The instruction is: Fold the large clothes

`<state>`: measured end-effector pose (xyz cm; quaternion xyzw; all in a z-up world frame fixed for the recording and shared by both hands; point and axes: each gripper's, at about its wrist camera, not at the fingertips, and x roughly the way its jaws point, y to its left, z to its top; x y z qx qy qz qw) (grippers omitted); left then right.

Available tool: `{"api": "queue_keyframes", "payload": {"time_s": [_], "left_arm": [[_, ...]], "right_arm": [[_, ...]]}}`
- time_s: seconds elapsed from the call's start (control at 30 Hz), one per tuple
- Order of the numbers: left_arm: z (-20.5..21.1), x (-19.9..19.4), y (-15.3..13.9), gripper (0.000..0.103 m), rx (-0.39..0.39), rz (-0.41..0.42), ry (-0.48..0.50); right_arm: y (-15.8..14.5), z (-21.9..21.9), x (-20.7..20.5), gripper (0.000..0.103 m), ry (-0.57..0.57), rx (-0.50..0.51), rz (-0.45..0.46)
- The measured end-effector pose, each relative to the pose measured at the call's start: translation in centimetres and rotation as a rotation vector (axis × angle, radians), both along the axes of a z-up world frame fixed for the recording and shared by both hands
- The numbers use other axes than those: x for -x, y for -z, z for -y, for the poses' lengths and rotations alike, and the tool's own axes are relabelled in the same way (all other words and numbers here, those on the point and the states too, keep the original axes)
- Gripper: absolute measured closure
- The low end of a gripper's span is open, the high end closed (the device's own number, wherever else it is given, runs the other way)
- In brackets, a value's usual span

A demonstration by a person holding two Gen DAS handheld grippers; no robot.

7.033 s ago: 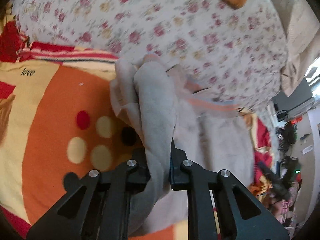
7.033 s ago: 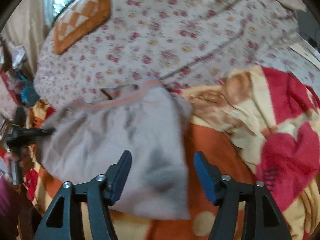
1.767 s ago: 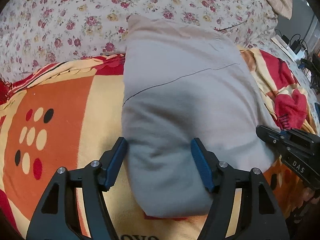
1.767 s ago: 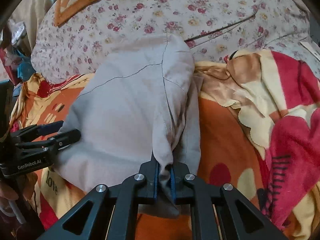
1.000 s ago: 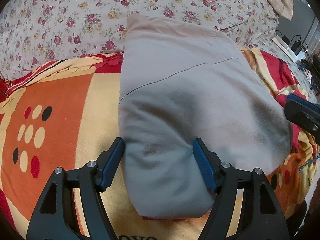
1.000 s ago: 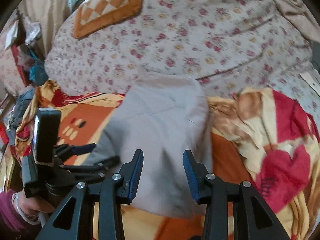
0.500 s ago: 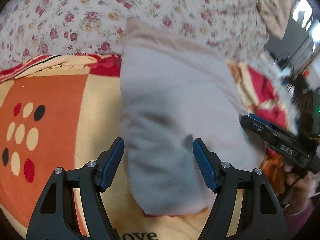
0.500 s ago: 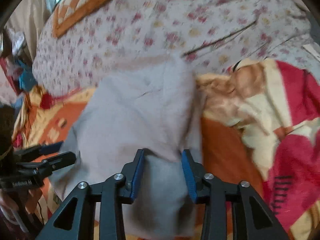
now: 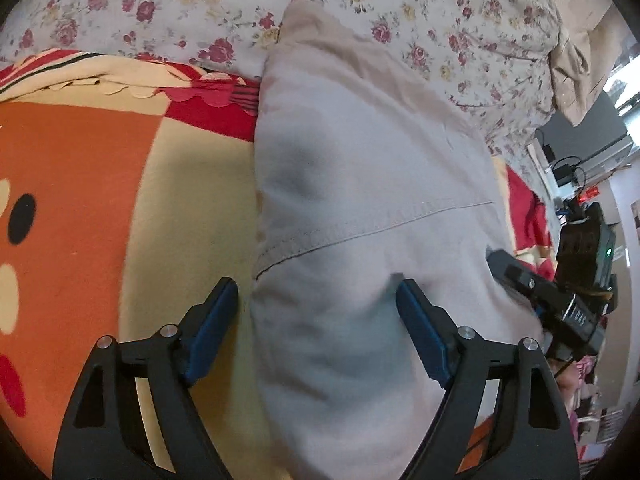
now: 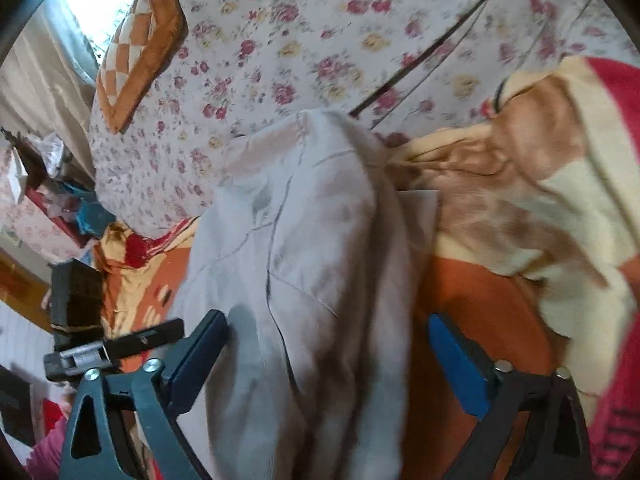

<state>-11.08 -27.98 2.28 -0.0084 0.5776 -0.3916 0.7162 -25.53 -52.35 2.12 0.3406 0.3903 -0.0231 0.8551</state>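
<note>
Lying folded between both spread tools (image 9: 316, 312) (image 10: 328, 344), grey garment (image 9: 360, 208), seemingly ungripped

pale grey garment (image 9: 360, 200), orange-red spotted blanket (image 9: 80, 184), seemingly rose-print sheet (image 9: 200, 4)

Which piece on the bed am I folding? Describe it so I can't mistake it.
Start from the bed's orange, cream and red patterned blanket, with the rose-print quilt behind it. The garment lies across both, between the open left gripper fingers. It is the only plain pale grey cloth, crossed by a stitched seam.
</note>
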Motion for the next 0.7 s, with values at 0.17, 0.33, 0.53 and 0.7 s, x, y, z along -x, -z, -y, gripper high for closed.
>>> {"api": "queue_keyframes", "payload": {"time_s": [0.17,0.33,0.53,0.7], "left_arm": [[0.7,0.2,0.4,0.025,0.004,0.027,0.019],[1.1,1.2,-1.5,0.070,0.015,0.110,0.085],[-1.9,2.3,-6.3,0.079,0.036,0.195,0.095],[-7.6,4.2,-10.1,0.079,0.030,0.247,0.102]], "right_arm": [[-0.8,-0.7,-0.3,0.051,-0.006,0.050,0.014],[-3.4,-2.4,-0.5,0.075,-0.040,0.091,0.036],[-7.8,-6.5,0.3,0.080,-0.112,0.114,0.111],[-9.8,-10.6,2.2,0.080,-0.170,0.068,0.167]]}}
